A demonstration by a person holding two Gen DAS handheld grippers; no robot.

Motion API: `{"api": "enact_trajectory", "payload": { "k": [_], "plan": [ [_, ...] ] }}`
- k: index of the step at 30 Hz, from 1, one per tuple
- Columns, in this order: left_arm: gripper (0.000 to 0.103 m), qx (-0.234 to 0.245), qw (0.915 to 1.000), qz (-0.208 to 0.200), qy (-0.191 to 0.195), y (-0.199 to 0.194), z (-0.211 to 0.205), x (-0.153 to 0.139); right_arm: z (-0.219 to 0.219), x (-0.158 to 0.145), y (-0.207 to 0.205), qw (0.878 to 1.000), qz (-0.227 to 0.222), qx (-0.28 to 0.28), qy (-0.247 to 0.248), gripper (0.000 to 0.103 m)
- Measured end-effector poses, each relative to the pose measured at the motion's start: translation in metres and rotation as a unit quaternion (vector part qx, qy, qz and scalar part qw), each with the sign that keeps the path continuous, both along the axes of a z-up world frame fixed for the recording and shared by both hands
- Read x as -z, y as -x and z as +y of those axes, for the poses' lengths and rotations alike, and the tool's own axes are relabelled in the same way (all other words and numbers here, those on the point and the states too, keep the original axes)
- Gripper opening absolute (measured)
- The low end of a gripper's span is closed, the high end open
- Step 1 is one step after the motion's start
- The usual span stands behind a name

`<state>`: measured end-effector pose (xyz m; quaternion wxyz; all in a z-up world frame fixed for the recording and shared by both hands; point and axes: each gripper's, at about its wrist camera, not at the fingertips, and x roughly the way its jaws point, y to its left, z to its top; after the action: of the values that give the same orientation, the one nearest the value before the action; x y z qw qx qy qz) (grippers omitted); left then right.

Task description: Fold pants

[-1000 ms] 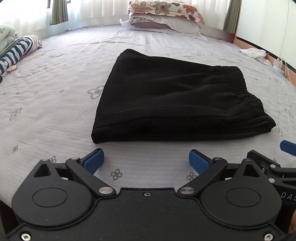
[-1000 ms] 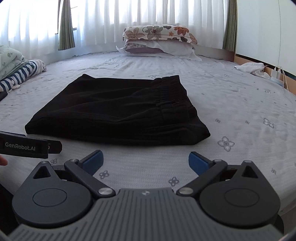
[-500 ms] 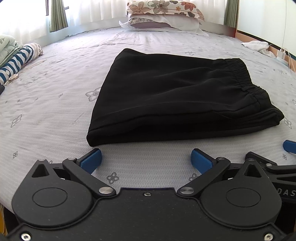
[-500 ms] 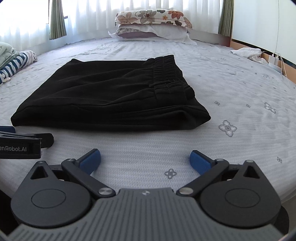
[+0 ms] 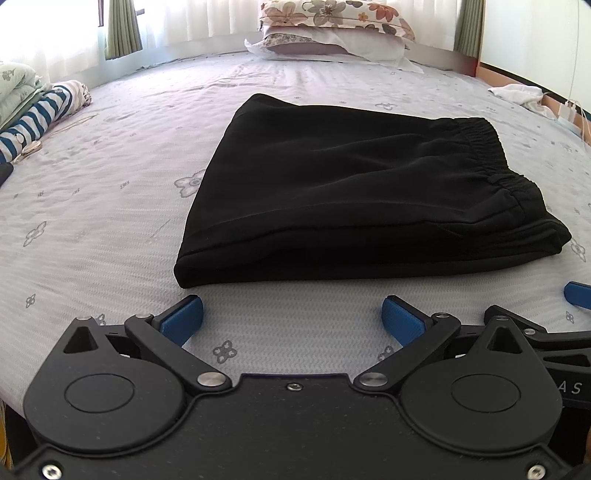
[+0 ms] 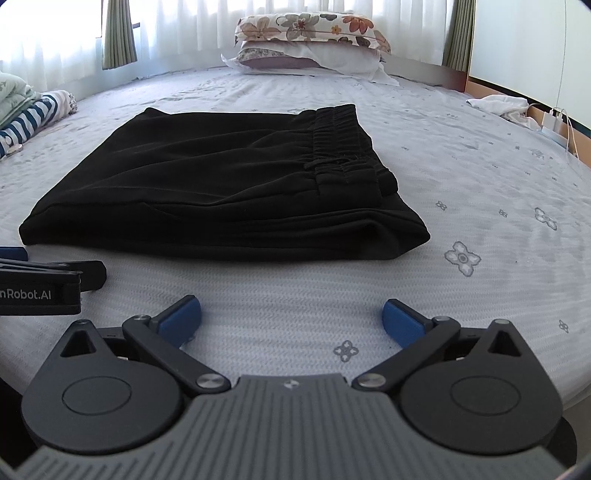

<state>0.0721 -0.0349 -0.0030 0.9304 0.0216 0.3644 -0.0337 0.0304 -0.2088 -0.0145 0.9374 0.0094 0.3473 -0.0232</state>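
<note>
From the left wrist view, the black pants (image 5: 369, 192) lie folded into a neat rectangle in the middle of the bed (image 5: 110, 221), elastic waistband on the right side, folded edge facing the camera. The left gripper (image 5: 291, 314) hangs low just short of that near edge, its blue fingertips (image 5: 184, 315) spread wide with nothing but sheet between them. A blue tip of the right gripper (image 5: 576, 295) pokes in at the far right edge, beside the pants' near right corner. Two stacked pillows (image 5: 332, 26) sit at the head of the bed, and a striped garment (image 5: 40, 114) lies off to the left.

From the right wrist view, the pants (image 6: 221, 184) sit ahead and to the left, flat on the flowered sheet. The right gripper (image 6: 291, 314) is also parted wide, empty, near the front edge of the fold without touching it. The left gripper (image 6: 55, 277) shows at the left, close to the pants' near left corner. A white cloth (image 6: 498, 105) lies at the bed's far right.
</note>
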Motion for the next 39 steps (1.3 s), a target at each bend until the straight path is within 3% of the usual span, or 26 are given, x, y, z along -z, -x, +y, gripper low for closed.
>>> {"api": "enact_trajectory", "payload": {
  "k": [39],
  "plan": [
    [0.103,0.001,0.9999,0.011,-0.006,-0.005,-0.0014,0.0004,0.0006,0.0009,0.0015,1.0,-0.005,-0.002,0.001,0.103]
  ]
}}
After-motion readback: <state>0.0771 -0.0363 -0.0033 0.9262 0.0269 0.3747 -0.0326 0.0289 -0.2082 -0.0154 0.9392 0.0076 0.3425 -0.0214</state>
